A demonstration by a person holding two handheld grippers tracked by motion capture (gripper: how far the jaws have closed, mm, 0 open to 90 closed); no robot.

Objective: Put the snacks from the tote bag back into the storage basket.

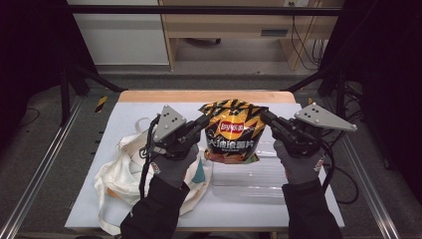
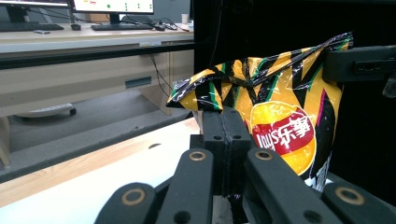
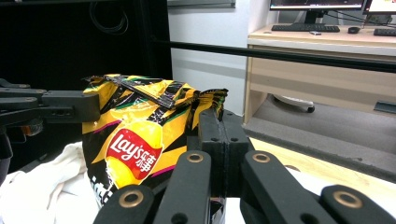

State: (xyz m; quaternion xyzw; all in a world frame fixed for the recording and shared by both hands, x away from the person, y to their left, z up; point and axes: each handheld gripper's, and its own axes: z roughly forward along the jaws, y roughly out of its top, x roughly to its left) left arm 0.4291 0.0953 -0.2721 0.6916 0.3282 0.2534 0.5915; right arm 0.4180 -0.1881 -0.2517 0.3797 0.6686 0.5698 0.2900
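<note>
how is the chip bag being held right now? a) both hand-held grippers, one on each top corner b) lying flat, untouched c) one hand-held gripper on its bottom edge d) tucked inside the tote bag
a: the left hand-held gripper and the right hand-held gripper each pinch a top corner of the chip bag, which hangs upright.

White cloth bag (image 1: 124, 169) (crumpled) – beside clear plastic tray (image 1: 249, 177).
</note>
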